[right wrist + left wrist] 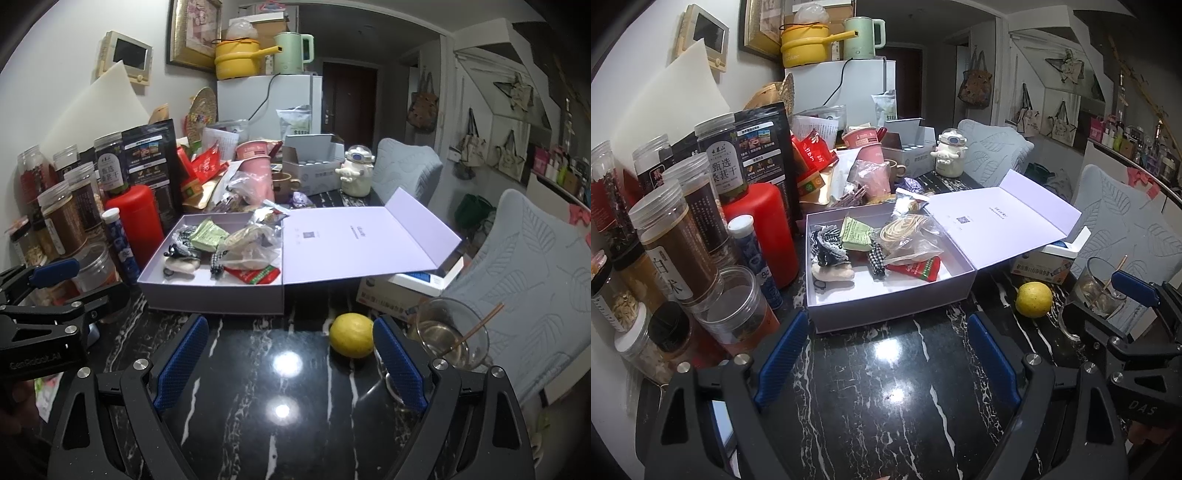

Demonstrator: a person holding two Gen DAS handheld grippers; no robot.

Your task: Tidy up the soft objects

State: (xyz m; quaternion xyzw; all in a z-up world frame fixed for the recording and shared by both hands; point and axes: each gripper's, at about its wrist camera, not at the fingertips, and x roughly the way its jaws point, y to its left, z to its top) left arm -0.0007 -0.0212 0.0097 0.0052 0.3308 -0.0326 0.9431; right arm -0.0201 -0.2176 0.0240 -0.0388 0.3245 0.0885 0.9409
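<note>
An open lavender box (886,306) (207,295) sits on the black marble table, its lid (997,218) (362,243) folded out to the right. Inside lie checked fabric scrunchies (827,243) (184,243), a green packet (855,232) (208,236), a clear bag of rubber bands (905,229) (247,247), a red sachet (919,267) (258,275) and a cream soft piece (833,273) (181,266). My left gripper (886,362) is open and empty, just in front of the box. My right gripper (291,365) is open and empty, beside a lemon (351,334) (1033,299).
Jars (676,243) (62,218), a red bottle (764,229) (136,218) and a blue tube (753,254) crowd the left. A glass with a stick (1100,288) (450,339) stands right. Packets, pink cups (871,162) and a figurine (951,155) lie behind the box.
</note>
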